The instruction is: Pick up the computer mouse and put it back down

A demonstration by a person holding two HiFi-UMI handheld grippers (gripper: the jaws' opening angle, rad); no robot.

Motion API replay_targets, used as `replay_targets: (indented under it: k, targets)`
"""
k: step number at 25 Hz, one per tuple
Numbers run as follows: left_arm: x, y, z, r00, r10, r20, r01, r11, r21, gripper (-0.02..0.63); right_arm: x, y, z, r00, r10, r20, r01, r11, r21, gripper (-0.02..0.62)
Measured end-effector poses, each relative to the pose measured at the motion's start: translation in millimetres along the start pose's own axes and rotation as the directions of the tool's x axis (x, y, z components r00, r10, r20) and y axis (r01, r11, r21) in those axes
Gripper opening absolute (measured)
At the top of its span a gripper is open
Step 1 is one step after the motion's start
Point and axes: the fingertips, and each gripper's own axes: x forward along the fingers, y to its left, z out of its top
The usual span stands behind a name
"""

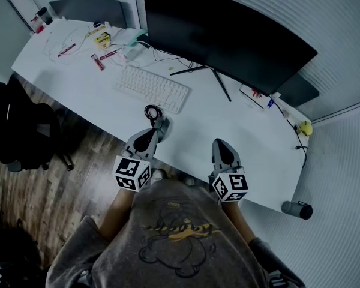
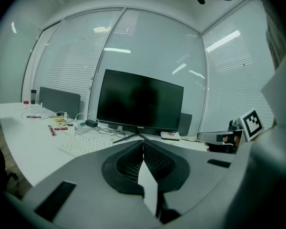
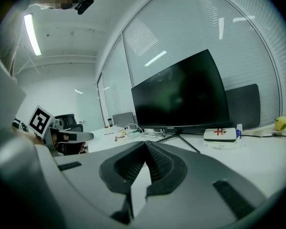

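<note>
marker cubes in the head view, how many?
2. The left cube sits on the left gripper; the right cube sits on the right gripper. None appear hidden.

The white desk (image 1: 192, 128) carries a white keyboard (image 1: 151, 87), a dark monitor (image 1: 228, 35) — and a coiled black cable (image 1: 152, 110).

Keyboard (image 1: 151, 87) sits just ahead of your left gripper (image 1: 162, 125), monitor (image 1: 228, 35) beyond it. Chair (image 1: 24, 131) well off its left. White box (image 1: 255, 95) and yellow thing (image 1: 305, 128) ahead-right of your right gripper (image 1: 219, 141).
</note>
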Motion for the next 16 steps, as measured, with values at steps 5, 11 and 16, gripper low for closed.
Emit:
replay_targets:
  k: [5, 11, 16]
  targets:
    - [-3, -3, 6, 1.000, -0.002, 0.015, 0.002, 1.000, -0.014, 0.020, -3, 1, 0, 1.000, 0.007, -0.002, -0.007, 1.000, -0.003, 0.003]
    - [-7, -4, 7, 1.000, 0.001, 0.020, -0.001, 1.000, -0.016, 0.020, -6, 3, -1, 1.000, 0.015, -0.004, -0.015, 1.000, -0.010, 0.003]
    - [-12, -10, 7, 1.000, -0.005, 0.020, 0.005, 1.000, -0.012, 0.020, -10, 6, 0, 1.000, 0.024, -0.001, -0.024, 1.000, -0.014, 0.003]
